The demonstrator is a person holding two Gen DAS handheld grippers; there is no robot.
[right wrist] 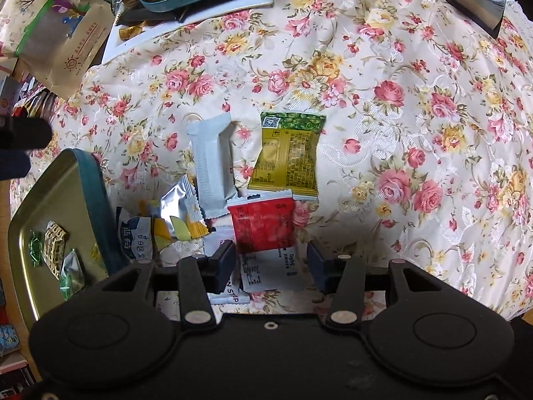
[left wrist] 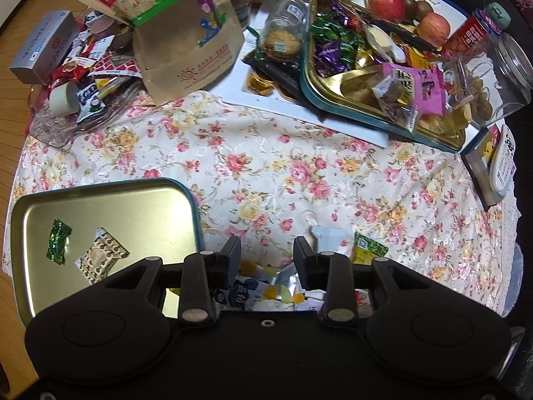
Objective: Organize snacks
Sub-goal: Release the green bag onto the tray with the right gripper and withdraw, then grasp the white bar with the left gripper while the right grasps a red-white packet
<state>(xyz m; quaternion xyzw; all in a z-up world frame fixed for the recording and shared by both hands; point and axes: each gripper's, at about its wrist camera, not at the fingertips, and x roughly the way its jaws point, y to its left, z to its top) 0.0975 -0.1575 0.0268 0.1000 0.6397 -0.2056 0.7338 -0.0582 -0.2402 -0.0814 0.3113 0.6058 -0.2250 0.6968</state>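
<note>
My left gripper point(left wrist: 267, 250) is open and empty above loose snack packets beside a gold tin lid point(left wrist: 160, 200). The lid holds a green candy point(left wrist: 58, 241) and a brown patterned packet point(left wrist: 100, 260). My right gripper point(right wrist: 272, 260) is open, its jaws either side of a red packet point(right wrist: 263, 225) lying over a white packet point(right wrist: 271, 271). Ahead lie a white bar wrapper point(right wrist: 213, 163) and a yellow-green packet point(right wrist: 288, 153). A silver-yellow packet point(right wrist: 180, 213) lies by the lid point(right wrist: 90, 180).
A full gold tray of sweets point(left wrist: 336, 100) sits at the back on a white board point(left wrist: 233, 90). Paper bags point(left wrist: 186, 43), a grey box point(left wrist: 43, 46), glass jars point(left wrist: 513, 73), apples point(left wrist: 386, 5) and a remote point(left wrist: 503, 160) crowd the floral cloth's point(left wrist: 299, 166) edges.
</note>
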